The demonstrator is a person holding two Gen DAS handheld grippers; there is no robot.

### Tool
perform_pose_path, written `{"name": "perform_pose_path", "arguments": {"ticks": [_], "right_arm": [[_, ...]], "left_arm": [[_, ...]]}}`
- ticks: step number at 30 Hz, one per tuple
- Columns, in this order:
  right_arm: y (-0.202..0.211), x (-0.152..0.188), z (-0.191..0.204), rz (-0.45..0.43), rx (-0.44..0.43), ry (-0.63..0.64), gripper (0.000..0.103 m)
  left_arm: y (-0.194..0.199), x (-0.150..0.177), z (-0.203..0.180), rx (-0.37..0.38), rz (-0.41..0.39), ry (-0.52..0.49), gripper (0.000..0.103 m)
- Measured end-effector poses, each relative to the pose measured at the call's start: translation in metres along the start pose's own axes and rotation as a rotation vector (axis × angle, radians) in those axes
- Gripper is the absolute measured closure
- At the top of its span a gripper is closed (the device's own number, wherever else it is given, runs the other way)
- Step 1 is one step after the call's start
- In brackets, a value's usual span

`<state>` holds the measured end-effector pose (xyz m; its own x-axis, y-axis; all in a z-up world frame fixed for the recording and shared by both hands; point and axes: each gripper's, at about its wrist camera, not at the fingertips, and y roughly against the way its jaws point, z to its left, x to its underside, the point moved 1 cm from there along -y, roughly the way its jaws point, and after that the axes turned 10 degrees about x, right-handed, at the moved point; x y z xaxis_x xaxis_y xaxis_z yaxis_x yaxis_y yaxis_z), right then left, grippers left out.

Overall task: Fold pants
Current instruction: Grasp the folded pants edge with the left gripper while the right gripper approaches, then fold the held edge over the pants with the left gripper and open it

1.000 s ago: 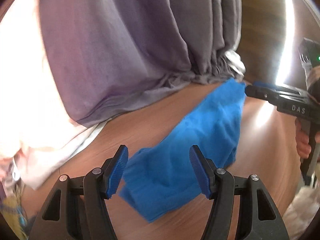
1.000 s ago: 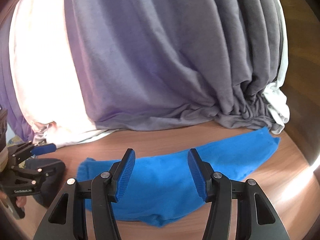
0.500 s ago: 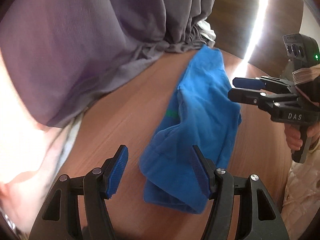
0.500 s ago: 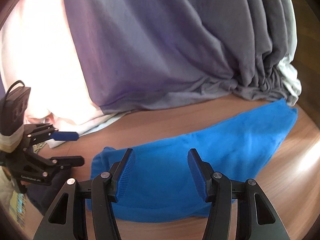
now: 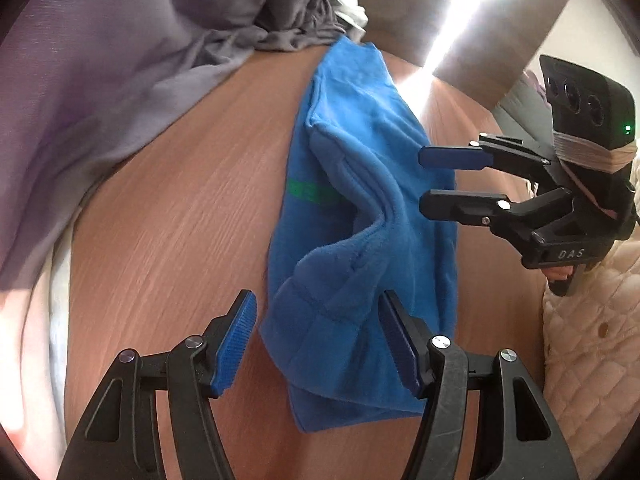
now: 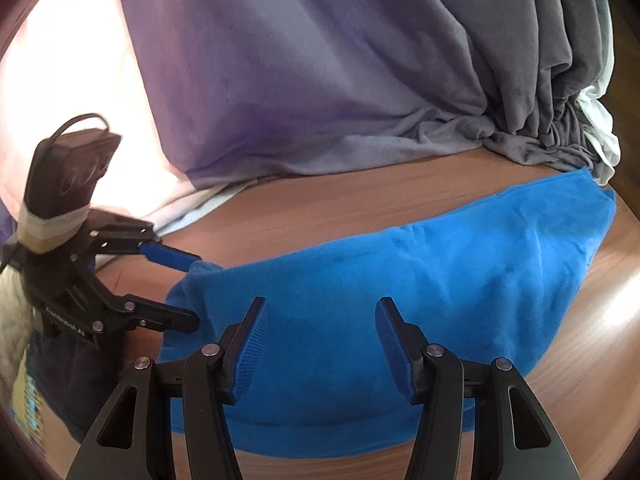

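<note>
We judged the main risk to be an uneven pick-up. The blue pants (image 5: 360, 216) lay bunched on the wooden table (image 5: 180, 208), with a raised ridge and overlapping layers near the middle, so a jaw closing there could have caught only the top layer, or 2 layers at once, and dragged a crooked fold. The far end of the pants lay right against the grey curtain (image 6: 320, 80) hem, and a pull toward that side might have snagged the curtain or carried it along. The 2 grippers also stood close to each other at the near end of the pants, so a careless swing could have knocked them together.

Our left gripper (image 5: 316, 344) pointed steeply down at the near end of the pants, its jaws about half open and holding nothing; the cloth edge sat between the blue pads (image 5: 236, 340) but we saw no pad pressing on it. In the right wrist view it approached from the left side with 1 finger over the cloth's corner. Our right gripper (image 6: 320, 344) tilted down less steeply over the broad middle of the pants, jaws likewise about half open and empty, hovering above the fabric. A cream quilted sleeve (image 5: 592, 340) showed behind it.
</note>
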<state>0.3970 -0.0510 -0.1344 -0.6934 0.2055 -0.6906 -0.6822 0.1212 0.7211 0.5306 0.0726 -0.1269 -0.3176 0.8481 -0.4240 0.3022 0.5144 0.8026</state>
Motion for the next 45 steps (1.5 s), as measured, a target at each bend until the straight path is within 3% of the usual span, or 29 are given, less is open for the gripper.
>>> {"name": "perform_pose_path", "arguments": {"ticks": [4,11,15,20,26,30,36,43,45], "right_arm": [[-0.007,0.001,0.003,0.018,-0.005,0.011,0.048],[-0.013,0.002,0.002,0.035,-0.019,0.014,0.048],[-0.011,0.002,0.003,0.020,-0.032,0.026,0.048],[-0.008,0.000,0.011,-0.011,-0.067,0.054,0.048],[-0.025,-0.007,0.022,-0.013,-0.084,0.110,0.048],[-0.049,-0.012,0.029,0.040,-0.090,0.124,0.048],[-0.075,-0.011,0.031,0.122,-0.078,0.134,0.048],[-0.075,-0.009,0.039,0.095,-0.043,0.206,0.048],[-0.073,-0.009,0.040,0.091,-0.042,0.216,0.048]], "left_arm": [[-0.010,-0.005,0.011,0.080,0.011,0.024,0.042],[0.002,0.004,0.000,0.089,-0.014,0.079,0.067],[0.010,0.011,-0.015,0.105,-0.016,0.173,0.076],[0.016,0.023,-0.018,0.168,-0.045,0.430,0.079],[0.015,0.054,0.020,0.081,-0.095,0.723,0.079],[-0.003,0.076,0.039,0.093,-0.087,0.853,0.078],[-0.001,0.083,0.036,0.046,-0.106,0.846,0.076],[-0.002,0.084,0.028,-0.025,-0.130,0.830,0.076],[-0.003,0.081,0.024,-0.063,-0.136,0.814,0.071]]}}
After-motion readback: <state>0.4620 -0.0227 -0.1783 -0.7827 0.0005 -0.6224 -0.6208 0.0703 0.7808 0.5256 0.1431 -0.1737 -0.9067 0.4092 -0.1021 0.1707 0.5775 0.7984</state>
